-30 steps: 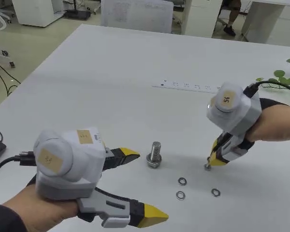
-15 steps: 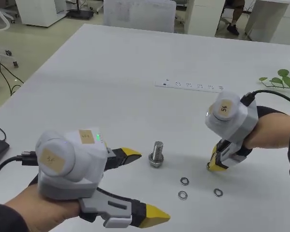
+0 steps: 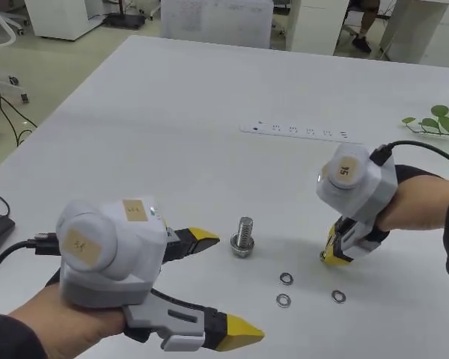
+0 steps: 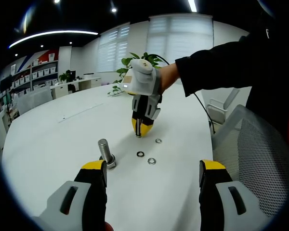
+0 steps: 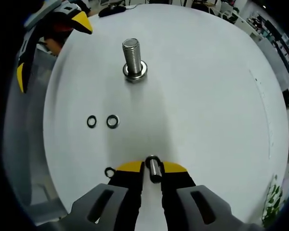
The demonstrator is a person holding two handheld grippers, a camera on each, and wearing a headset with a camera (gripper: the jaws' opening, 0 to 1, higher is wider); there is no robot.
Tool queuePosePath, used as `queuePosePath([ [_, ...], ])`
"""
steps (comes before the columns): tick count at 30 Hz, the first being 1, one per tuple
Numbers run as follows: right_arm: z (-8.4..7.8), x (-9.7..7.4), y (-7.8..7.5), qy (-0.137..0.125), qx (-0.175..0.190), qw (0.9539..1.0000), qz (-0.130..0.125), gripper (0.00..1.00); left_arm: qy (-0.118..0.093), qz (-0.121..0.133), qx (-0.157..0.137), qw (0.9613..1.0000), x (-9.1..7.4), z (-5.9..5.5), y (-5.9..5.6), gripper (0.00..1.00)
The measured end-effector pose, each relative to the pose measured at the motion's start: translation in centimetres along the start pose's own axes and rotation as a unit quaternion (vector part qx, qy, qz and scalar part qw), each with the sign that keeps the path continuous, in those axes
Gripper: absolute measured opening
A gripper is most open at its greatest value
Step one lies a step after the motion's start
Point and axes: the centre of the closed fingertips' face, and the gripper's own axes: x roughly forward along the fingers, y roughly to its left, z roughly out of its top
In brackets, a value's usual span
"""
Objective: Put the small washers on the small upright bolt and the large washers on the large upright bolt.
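Tan stickers (image 3: 345, 170), digits unclear: left gripper (image 3: 230, 286), right gripper (image 3: 331, 258) around small bolt (image 5: 154, 169).

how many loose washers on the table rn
3: one washer to the right of the large bolt, a second washer just nearer the camera, a third washer by the right claw. Others may sit hidden at the bolt's base.

a white surface (image 3: 172, 112) carries a large bolt (image 3: 242, 238) standing upright on its head, three small washers (image 3: 286, 279) lying flat and apart near it, a small bolt (image 5: 154, 168) upright near the washers, and a long white power strip (image 3: 299, 132) well away toward the far edge.
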Motion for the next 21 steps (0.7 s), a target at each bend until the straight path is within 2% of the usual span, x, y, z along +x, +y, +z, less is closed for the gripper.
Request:
queuePosePath([
  [12,-0.2,-0.9,0.0,-0.009,0.017,0.9997,-0.012,0.28,0.0,-0.002,0.0,1.0,0.0,-0.1,0.0,0.78],
  [21,-0.1,-2.6,0.3,-0.016,0.021,0.9993,-0.027,0.33,-0.006,-0.007,0.001,1.0,0.2,0.0,0.0,0.79],
])
